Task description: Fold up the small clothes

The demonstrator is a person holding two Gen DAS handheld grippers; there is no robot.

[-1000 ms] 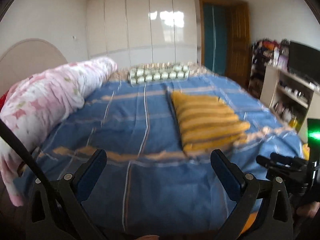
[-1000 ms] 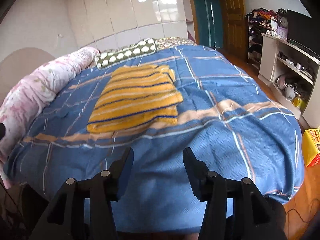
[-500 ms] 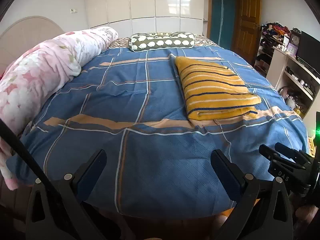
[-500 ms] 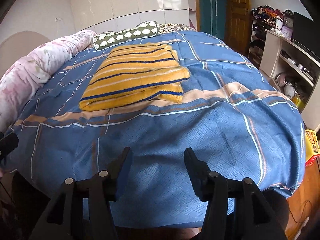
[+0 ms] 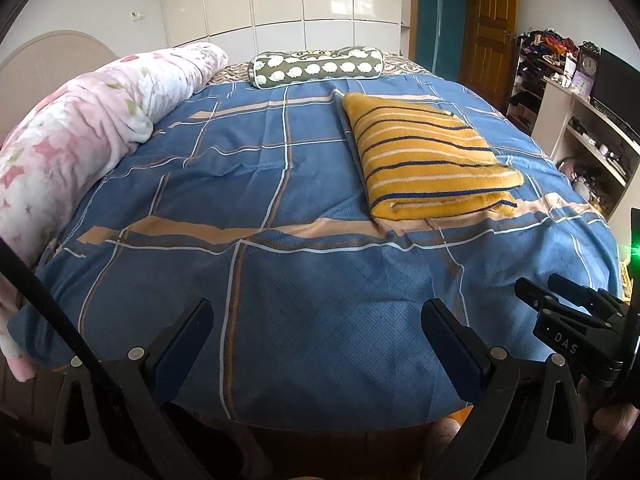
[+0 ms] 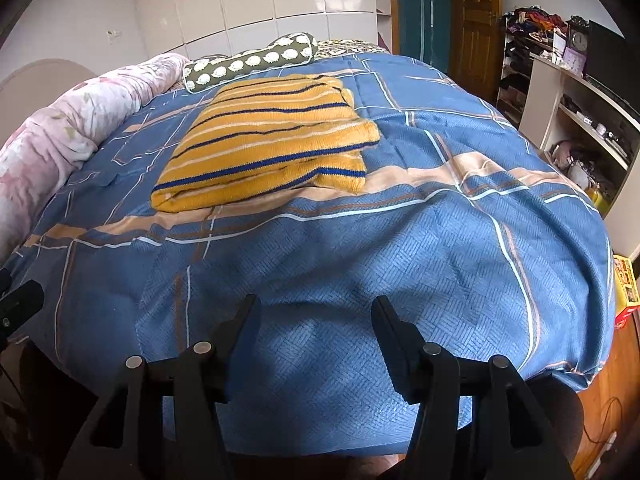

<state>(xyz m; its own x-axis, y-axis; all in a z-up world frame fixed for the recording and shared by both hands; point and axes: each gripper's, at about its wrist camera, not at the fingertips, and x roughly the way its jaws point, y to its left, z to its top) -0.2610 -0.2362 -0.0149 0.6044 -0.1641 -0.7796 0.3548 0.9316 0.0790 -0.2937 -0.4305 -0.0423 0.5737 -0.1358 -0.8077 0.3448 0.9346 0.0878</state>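
Looking across the bed (image 5: 280,288), we find the striped yellow sweater (image 5: 424,160) lying folded into a thick rectangle on the blue checked cover, near the bed's middle and well apart from both tools. We hold the left tongs (image 5: 316,332) with the fingers wide apart and nothing between them; the right tongs (image 6: 314,328) stand apart too, more narrowly, also holding nothing. We judge the knit soft, limp and fairly light, with enough bulk that a pinch on one layer would drag the stack open, so we would take it at the near folded edge or at a corner, catching all layers together. The left view shows the sweater's left flank and the right tool at the frame's edge. The right view shows the loose sleeve end (image 6: 344,172) jutting at the near right corner, plus the shelf unit (image 6: 576,112) more fully.
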